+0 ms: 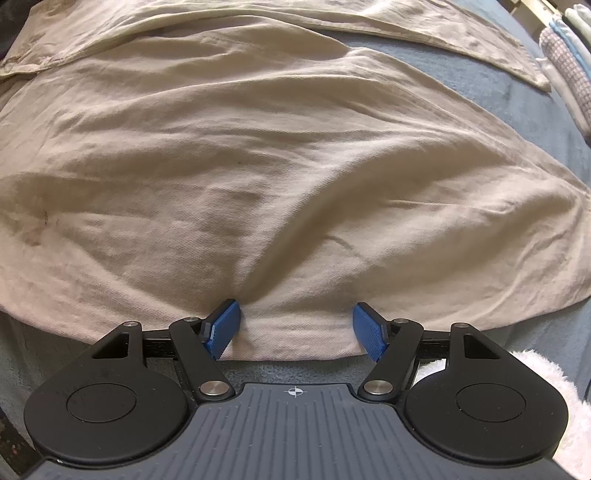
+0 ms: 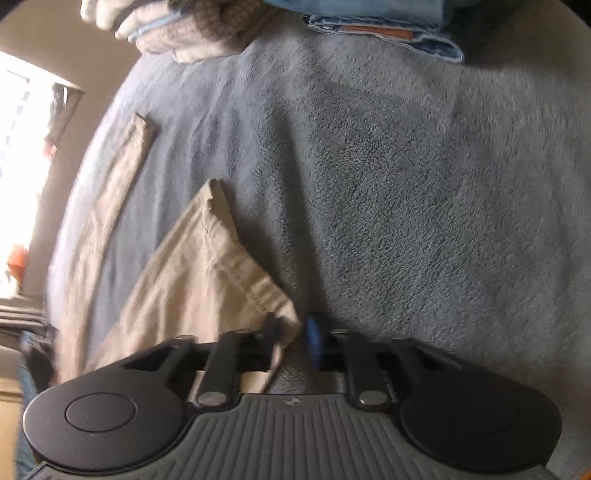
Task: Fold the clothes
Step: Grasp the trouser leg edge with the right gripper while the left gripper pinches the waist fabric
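Observation:
A wide beige garment [image 1: 277,166] lies spread and wrinkled on a grey-blue blanket [image 1: 498,85]. My left gripper [image 1: 295,328] points down at the garment's near edge; its blue pads [image 1: 223,328] stand far apart, pressed onto the cloth that lies flat between them. In the right wrist view, a hemmed end of the beige garment [image 2: 192,280] runs in from the left. My right gripper [image 2: 293,330] is nearly closed, with the corner of that hem between its fingers. A second beige strip [image 2: 110,192] lies further left. This view is blurred.
Folded blue jeans [image 2: 388,29] and a pile of grey and white clothes [image 2: 192,33] sit at the blanket's [image 2: 406,184] far edge. Stacked fabrics [image 1: 565,62] show at the upper right of the left wrist view, a fluffy white sleeve [image 1: 554,387] at its lower right.

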